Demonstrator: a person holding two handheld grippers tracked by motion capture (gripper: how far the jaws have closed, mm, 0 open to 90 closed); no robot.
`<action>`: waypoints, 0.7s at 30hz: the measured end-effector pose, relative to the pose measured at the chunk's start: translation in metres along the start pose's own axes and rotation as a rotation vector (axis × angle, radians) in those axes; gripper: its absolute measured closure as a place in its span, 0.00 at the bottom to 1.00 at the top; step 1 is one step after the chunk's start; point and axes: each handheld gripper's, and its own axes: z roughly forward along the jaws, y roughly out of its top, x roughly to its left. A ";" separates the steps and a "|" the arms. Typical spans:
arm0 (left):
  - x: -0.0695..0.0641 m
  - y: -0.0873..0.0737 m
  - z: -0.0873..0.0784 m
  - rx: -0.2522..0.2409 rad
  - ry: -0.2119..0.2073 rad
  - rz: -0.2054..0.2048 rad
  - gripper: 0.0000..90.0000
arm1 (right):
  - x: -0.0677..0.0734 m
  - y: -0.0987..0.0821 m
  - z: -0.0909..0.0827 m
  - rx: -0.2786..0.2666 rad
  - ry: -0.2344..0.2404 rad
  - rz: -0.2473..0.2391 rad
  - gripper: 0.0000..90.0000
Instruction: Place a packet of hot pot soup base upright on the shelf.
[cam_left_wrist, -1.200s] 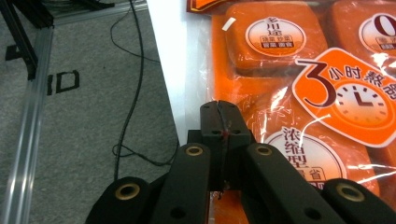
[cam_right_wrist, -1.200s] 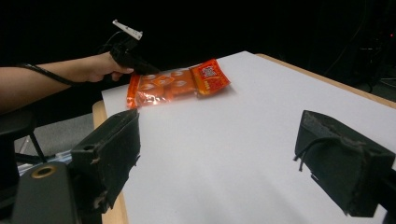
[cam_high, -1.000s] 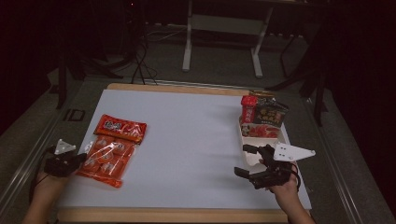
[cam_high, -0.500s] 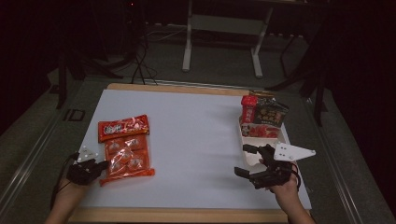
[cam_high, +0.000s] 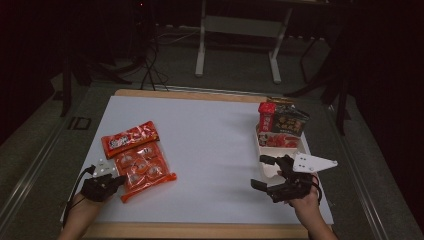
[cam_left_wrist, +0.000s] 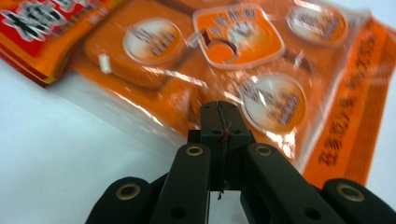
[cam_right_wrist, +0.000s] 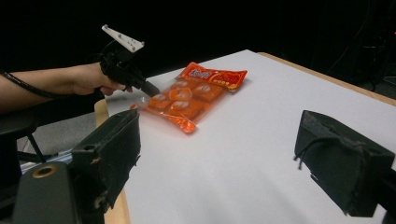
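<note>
The snack bag (cam_high: 139, 160) is orange with a red band at its top bearing white lettering — round white-and-orange labels dot its clear front (orange characters run down one edge). The table sheet (cam_high: 210, 150) is plain white, edged by pale wood. The left gripper (cam_high: 116, 181) and right gripper (cam_high: 265, 172) are black — the tray (cam_high: 265, 150) white, its packets red and dark.
</note>
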 end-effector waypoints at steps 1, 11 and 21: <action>0.002 0.002 -0.001 -0.015 0.012 -0.006 1.00 | 0.000 0.000 0.000 0.001 -0.003 -0.002 0.16; 0.034 0.026 -0.001 -0.078 0.129 -0.091 1.00 | 0.000 0.000 -0.001 0.000 0.001 0.000 0.16; 0.050 0.025 0.021 -0.014 0.191 -0.125 1.00 | 0.001 0.000 0.002 0.006 0.013 0.003 0.16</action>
